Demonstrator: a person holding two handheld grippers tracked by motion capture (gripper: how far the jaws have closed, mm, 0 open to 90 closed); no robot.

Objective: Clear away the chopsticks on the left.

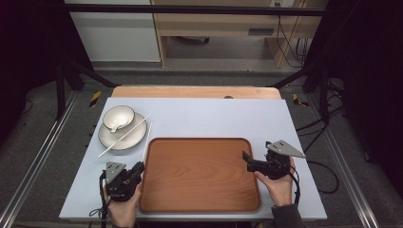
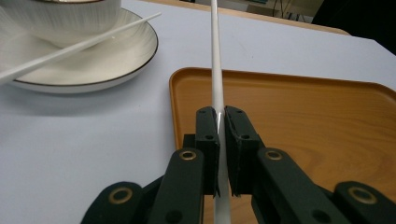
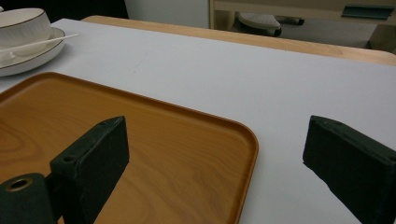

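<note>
Left gripper view: left gripper [image 2: 218, 122], jaws closed on white chopstick [image 2: 215, 70], long axis running straight away along the wooden tray [image 2: 299, 116] edge. Right gripper [image 3: 215, 154], jaws wide apart, empty, over tray's right rim. Farther: second chopstick [image 1: 124, 135] across plate [image 1: 138, 137], bowl [image 1: 119, 118], on worktop [image 1: 214, 116].

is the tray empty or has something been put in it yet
Empty. The wooden tray shows bare wood. The chopstick held by the left gripper lies along its left rim, outside it.
</note>
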